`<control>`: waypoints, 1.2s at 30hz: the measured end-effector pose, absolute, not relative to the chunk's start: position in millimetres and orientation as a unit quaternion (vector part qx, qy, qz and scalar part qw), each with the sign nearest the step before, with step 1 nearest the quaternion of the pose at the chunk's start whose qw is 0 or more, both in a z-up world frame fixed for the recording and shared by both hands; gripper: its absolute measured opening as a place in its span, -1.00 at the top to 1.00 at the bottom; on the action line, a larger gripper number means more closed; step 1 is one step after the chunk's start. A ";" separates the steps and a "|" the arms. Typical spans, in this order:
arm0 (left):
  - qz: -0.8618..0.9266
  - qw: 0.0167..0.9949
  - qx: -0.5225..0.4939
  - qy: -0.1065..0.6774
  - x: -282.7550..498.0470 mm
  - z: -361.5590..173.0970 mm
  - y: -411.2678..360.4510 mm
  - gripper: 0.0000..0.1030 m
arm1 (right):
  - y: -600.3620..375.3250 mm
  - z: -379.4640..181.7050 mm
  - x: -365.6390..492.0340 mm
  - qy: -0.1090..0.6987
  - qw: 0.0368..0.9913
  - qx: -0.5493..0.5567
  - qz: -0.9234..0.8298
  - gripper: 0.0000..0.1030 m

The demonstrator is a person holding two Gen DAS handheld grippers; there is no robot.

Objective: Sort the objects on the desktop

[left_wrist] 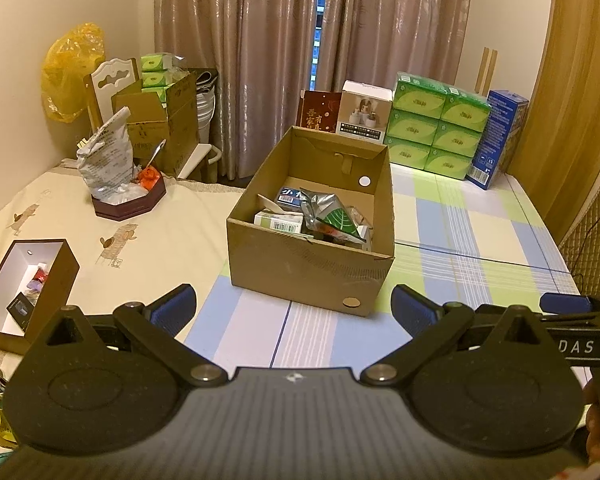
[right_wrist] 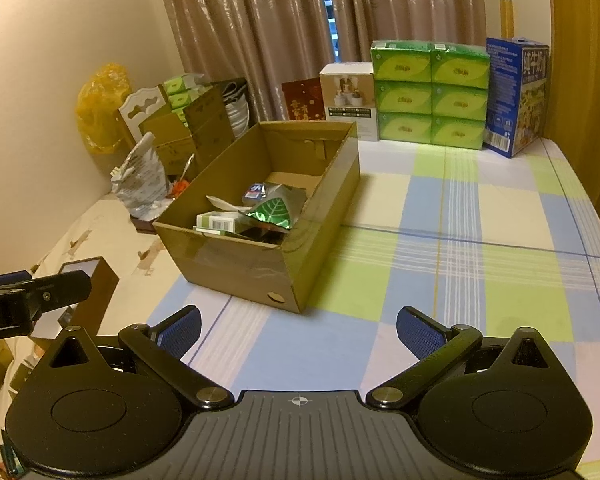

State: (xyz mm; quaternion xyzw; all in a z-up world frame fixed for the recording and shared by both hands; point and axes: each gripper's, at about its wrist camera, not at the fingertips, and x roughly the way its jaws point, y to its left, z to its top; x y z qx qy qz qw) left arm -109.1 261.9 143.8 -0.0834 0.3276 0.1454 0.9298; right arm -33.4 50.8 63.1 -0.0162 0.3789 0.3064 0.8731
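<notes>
Blue-padded jaws on the left gripper (left_wrist: 294,312) and right gripper (right_wrist: 298,330) stand spread wide, both empty. Just ahead sits the cardboard box (left_wrist: 300,264), already holding packets and a foil pouch (left_wrist: 332,216). Best, I judge, to fetch loose items from the small open box (left_wrist: 56,276) at far left. Underneath lies a checked tablecloth (right_wrist: 480,264); beyond, green tissue packs (right_wrist: 430,92) and curtains (right_wrist: 260,40).
</notes>
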 end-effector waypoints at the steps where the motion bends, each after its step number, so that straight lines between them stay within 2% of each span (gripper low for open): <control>1: 0.145 0.930 -0.083 0.328 -108.8 143.6 261.9 -0.98 | 50.6 63.3 -33.4 0.379 0.873 -0.016 0.307 -0.97; 36: 0.143 0.930 -0.085 0.328 -106.4 132.5 262.8 -0.98 | 54.3 56.8 -32.4 0.385 0.872 -0.017 0.303 -0.97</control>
